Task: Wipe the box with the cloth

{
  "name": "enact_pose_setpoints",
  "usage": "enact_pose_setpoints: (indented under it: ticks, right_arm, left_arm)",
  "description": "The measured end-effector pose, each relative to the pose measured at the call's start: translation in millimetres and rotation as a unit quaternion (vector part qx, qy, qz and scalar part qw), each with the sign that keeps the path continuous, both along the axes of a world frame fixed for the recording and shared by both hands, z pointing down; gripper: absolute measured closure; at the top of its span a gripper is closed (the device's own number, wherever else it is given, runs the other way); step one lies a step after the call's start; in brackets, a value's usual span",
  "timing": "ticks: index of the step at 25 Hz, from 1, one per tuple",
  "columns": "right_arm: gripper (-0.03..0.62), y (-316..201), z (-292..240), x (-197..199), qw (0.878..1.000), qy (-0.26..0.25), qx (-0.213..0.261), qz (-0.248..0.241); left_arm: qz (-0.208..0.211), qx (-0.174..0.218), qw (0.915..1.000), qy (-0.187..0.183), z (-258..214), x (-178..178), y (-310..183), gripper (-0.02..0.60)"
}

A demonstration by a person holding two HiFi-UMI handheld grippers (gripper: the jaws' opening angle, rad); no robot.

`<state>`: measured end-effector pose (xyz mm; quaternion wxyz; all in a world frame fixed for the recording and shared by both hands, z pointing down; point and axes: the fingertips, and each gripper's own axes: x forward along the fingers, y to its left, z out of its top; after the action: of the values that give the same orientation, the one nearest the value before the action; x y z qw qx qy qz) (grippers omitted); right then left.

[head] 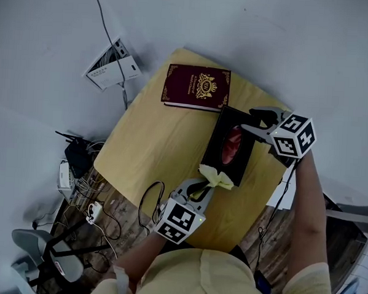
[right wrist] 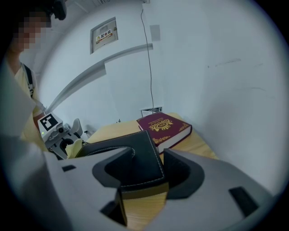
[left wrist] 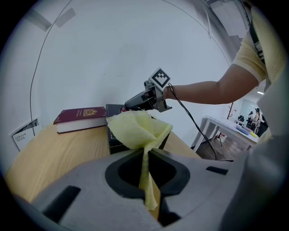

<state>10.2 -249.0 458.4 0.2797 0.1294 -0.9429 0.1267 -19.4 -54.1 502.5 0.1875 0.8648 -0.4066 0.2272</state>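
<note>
Desk (head: pixel 141 147): light wood, under both tongs; it carries 1 box and 1 book.
Box (head: pixel 215 154): black, with pale stitching along its edge and a reddish patch on top. It lies flat between the 2 tongs, with its far corner inside the right tongs and its near end just in front of the left tongs.
Book (head: pixel 196 87): maroon with gold ornament, closed and flat. It lies beyond the box as seen from the left tongs, near the right tongs and beside the box's far end.
Right tongs (head: pixel 252 120): spread wide and straddling the box's far corner. A thin gap shows between the box's edge and 1 jaw, so no pinch can be seen.
Left tongs (head: pixel 201 188): pressed together on the cloth.
Cloth (head: pixel 217 176): pale yellow, pinched by a narrow fold in the left tongs. The rest fans out ahead of their tips over the box's near end; whether it touches the box cannot be told.
</note>
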Motion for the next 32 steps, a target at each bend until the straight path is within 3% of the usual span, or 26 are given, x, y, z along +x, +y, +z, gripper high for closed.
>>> enact_pose_setpoints:
  ticks: [6, 14, 32]
  right_arm:
    - [0.361, 5, 3, 11, 0.999, -0.006, 0.009, 0.037]
    - [0.362, 27, 2, 41, 0.991, -0.031, 0.016, 0.130]
    - [0.375, 73, 2, 80, 0.949, -0.036, 0.027, 0.312]
  left_arm:
    - [0.008, 0.000, 0.9999, -0.008, 3, -3, -3, 0.549]
    - [0.016, -0.008, 0.9996, -0.024, 3, -13, 4, 0.549]
    - [0.040, 0.006, 0.9965, -0.072, -3, -48, -18, 0.549]
